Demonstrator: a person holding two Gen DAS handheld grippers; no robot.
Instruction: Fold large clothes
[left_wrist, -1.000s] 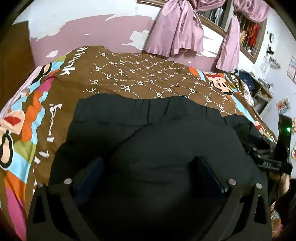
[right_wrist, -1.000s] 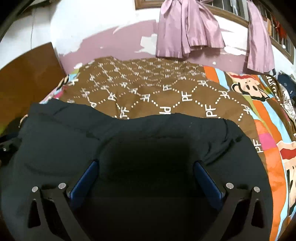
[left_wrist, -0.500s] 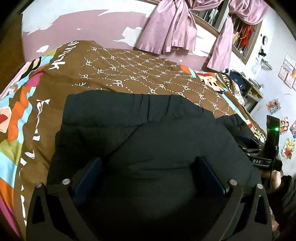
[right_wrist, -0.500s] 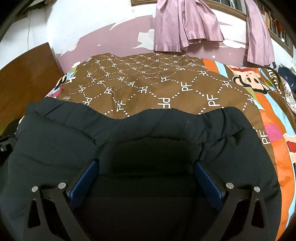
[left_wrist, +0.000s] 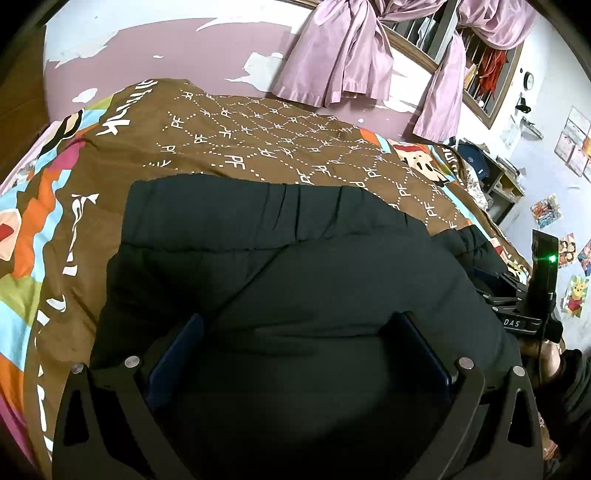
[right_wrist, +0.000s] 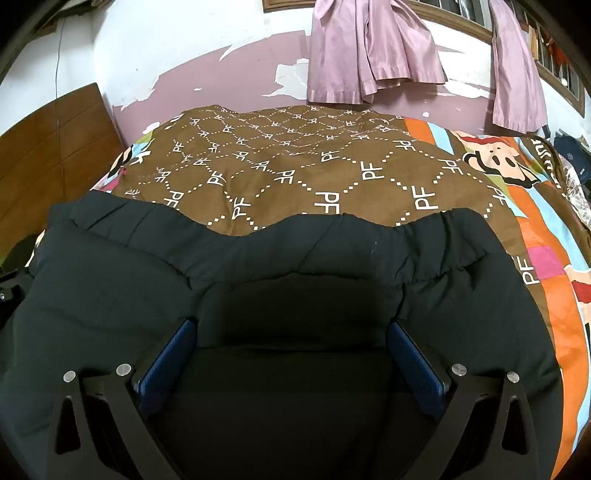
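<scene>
Your black padded jacket (left_wrist: 280, 266) lies spread on the bed, over the brown PF-print bedspread (left_wrist: 258, 140), with its gathered elastic hem (right_wrist: 424, 236) at the far edge in both views.

Left tool (left_wrist: 295, 350): jaws stand wide apart, with a puffed fold of jacket bulging up between the blue pads (left_wrist: 177, 347). No clamp is visible; whether the pads actually press the cloth, I cannot tell.

Right tool (right_wrist: 291, 354): jaws likewise wide apart, dark fabric filling the gap between them. You can see this tool at the right edge of the left view, beside the jacket's side.

Handling, as a judgement: quilted and lofty, so soft, bulky and springy. Expect it to puff back after a fold rather than lie flat. The shell looks smooth, probably slippery against the pads.

Where to hold: take a stitched edge or the elastic hem, not the middle of a padded panel. A seam gives firmer, thinner material for the jaws to close on.
</scene>
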